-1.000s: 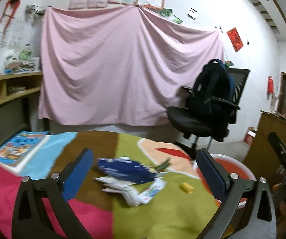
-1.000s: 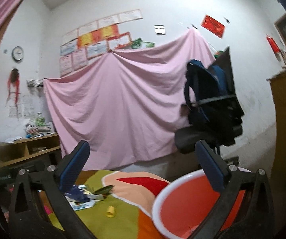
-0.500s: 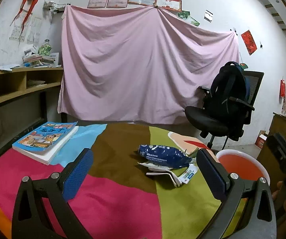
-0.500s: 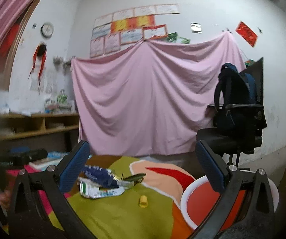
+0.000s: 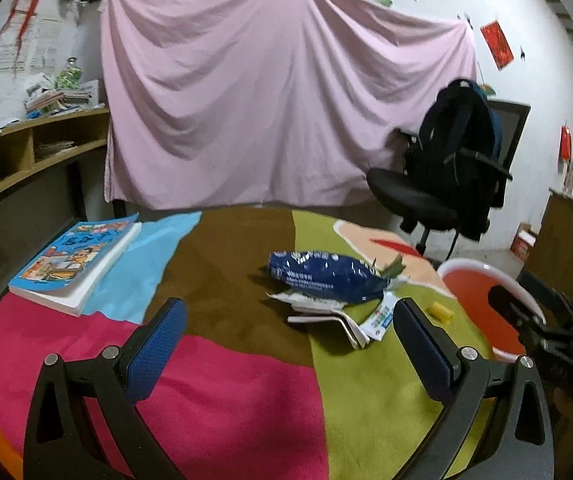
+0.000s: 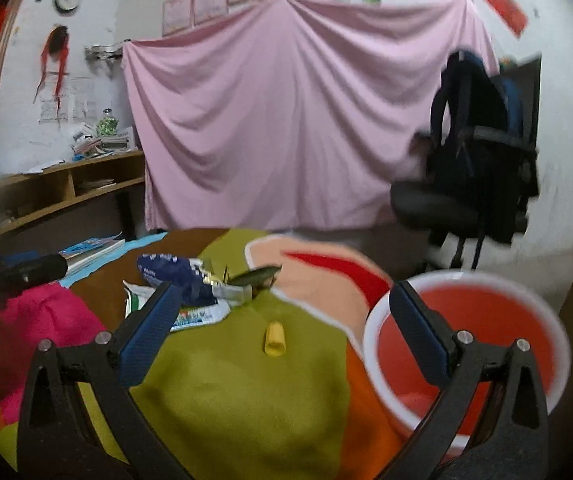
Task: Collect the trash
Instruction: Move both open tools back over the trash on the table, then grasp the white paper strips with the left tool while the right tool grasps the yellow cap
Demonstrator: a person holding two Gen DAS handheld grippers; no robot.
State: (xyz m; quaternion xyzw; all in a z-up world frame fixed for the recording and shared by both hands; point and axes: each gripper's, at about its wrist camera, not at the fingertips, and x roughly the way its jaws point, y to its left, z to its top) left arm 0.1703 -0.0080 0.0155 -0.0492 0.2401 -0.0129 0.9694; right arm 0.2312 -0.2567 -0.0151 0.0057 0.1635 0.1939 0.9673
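Observation:
A blue snack bag (image 5: 326, 276) (image 6: 174, 272) lies on white wrappers (image 5: 338, 316) (image 6: 194, 314) in the middle of a round table with a patchwork cloth (image 5: 222, 360). A green scrap (image 5: 393, 267) (image 6: 256, 276) pokes out beside the bag. A small yellow piece (image 5: 440, 312) (image 6: 274, 338) lies apart on the green patch. A red bin with a white rim (image 5: 482, 270) (image 6: 558, 336) stands at the table's right edge. My left gripper (image 5: 286, 344) is open above the cloth, short of the pile. My right gripper (image 6: 282, 330) is open near the yellow piece, its right finger over the bin's rim.
A picture book (image 5: 74, 260) lies on the table's far left. A black office chair with a dark backpack (image 5: 458, 160) stands beyond the table. A pink sheet (image 5: 278, 100) covers the back wall. Wooden shelves (image 5: 26, 148) run along the left, a wooden cabinet (image 5: 570, 248) on the right.
Both cameras have tilted down and come closer to the table. The trash pile now looks larger in both views, and the bin fills more of the right wrist view. Both grippers stay open.

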